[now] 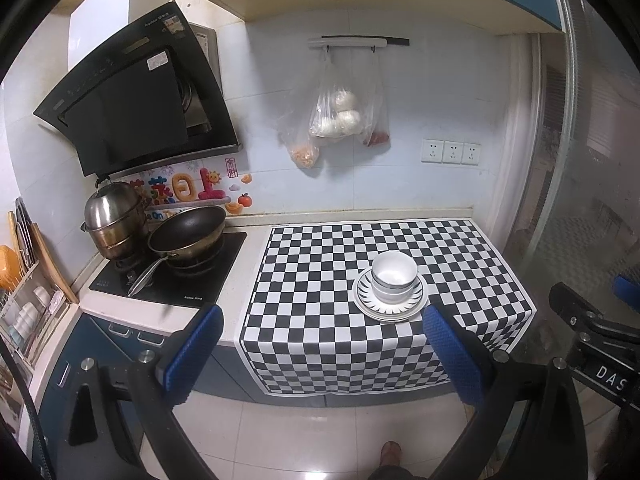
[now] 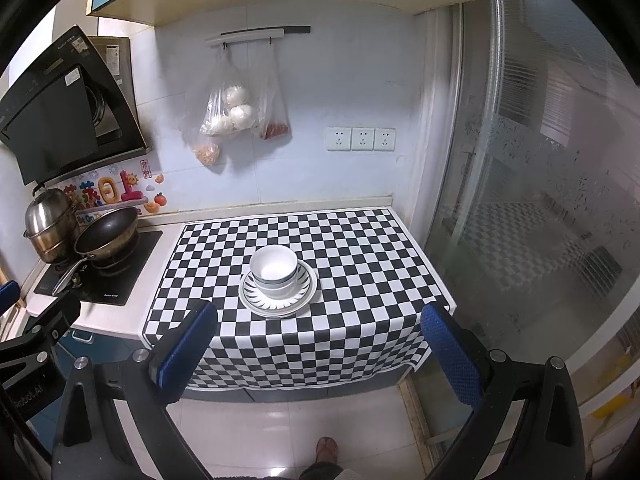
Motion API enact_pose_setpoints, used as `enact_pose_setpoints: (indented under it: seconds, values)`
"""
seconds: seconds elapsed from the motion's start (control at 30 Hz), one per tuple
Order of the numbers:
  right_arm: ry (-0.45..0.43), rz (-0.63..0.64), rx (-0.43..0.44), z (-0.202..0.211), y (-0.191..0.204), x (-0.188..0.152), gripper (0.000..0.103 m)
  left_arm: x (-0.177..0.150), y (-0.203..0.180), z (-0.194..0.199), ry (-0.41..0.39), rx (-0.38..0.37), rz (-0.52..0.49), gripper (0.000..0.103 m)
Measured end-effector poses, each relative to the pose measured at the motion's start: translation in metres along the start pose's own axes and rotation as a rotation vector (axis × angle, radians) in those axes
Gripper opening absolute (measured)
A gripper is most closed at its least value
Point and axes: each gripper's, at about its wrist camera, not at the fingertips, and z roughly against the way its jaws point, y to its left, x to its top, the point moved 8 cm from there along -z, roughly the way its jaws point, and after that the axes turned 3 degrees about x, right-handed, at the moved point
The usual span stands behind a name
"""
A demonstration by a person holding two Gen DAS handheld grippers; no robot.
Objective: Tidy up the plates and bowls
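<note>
White bowls (image 1: 394, 276) (image 2: 274, 272) are stacked on stacked plates (image 1: 416, 302) (image 2: 308, 292) with a black ray pattern, on the checkered cloth (image 1: 320, 280) (image 2: 360, 264). My left gripper (image 1: 324, 320) is open and empty, held back over the counter's front edge, short of the stack. My right gripper (image 2: 320, 318) is open and empty too, also back from the stack. Each gripper's body shows at the edge of the other's view.
A stove (image 1: 172, 272) with a wok (image 1: 186, 234) and a steel pot (image 1: 112, 216) lies to the left. A dish rack (image 1: 28, 312) stands at far left. Bags (image 1: 340, 116) hang on the wall. A glass door (image 2: 540, 200) is at right.
</note>
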Motion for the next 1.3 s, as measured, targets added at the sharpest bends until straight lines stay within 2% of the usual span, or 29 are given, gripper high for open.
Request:
enact_pose_setpoints:
  seconds: [1.3]
  values:
    - [-0.013, -0.002, -0.014, -0.0003, 0.0077, -0.0002, 0.103, -0.0009, -0.0019, 0.0047, -0.021, 0.015, 0.007, 0.103]
